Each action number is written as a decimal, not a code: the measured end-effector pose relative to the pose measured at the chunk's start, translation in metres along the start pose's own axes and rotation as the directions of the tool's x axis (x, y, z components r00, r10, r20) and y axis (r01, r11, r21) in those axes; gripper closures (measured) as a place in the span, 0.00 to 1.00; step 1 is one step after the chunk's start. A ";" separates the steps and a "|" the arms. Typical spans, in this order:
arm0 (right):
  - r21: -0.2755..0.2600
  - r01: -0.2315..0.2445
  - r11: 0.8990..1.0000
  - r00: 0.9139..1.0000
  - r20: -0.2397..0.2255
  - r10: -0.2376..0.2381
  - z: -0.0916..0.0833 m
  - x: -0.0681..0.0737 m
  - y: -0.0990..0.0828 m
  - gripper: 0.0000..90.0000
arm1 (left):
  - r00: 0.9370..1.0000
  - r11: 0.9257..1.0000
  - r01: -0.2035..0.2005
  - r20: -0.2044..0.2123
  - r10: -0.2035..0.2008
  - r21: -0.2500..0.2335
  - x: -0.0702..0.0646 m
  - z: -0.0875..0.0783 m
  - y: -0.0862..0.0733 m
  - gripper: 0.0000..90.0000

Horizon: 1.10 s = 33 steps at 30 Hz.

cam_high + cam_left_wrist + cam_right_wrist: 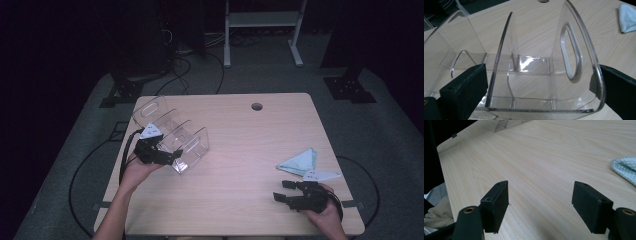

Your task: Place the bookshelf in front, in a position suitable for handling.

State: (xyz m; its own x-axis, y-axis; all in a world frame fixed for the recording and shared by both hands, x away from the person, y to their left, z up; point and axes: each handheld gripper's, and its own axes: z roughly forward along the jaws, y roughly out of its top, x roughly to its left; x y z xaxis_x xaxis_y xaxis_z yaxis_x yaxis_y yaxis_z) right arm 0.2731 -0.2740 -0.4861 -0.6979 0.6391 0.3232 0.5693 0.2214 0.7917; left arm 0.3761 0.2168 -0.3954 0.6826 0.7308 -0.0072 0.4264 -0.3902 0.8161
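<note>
Partly cropped: clear acrylic organiser [534, 75]

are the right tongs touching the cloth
Apart. In the high view the right tongs sit below the cloth, with bare table between them.

Left gripper [541, 87] jaw tips cut off by the bottom and right picture edges, whether they press the clear acrylic organizer [529, 70] unclear, blue cloth [627, 17] cropped at the right edge, room beyond the table [240, 150] too dark to tell
</note>
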 end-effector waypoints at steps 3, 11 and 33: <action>-0.003 -0.003 1.000 1.000 0.001 0.003 -0.001 -0.001 0.000 0.32 | 1.000 1.000 -0.008 -0.004 0.008 -0.001 0.000 0.001 0.000 0.06; -0.022 -0.015 1.000 1.000 0.006 0.015 -0.005 -0.003 0.000 0.32 | 1.000 1.000 0.003 -0.018 -0.003 -0.012 -0.004 0.004 0.000 0.09; -0.078 -0.052 0.996 0.998 0.024 0.054 -0.016 -0.011 -0.001 0.32 | 1.000 1.000 -0.026 0.011 0.026 -0.006 -0.069 0.022 0.011 0.08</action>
State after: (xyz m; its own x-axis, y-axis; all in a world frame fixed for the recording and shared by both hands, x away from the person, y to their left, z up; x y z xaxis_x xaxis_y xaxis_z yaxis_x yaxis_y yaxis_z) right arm 0.2731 -0.2936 -0.4824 -0.6552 0.6678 0.3531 0.5695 0.1296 0.8117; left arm 0.3475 0.1497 -0.3988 0.7000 0.7141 0.0079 0.4046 -0.4057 0.8196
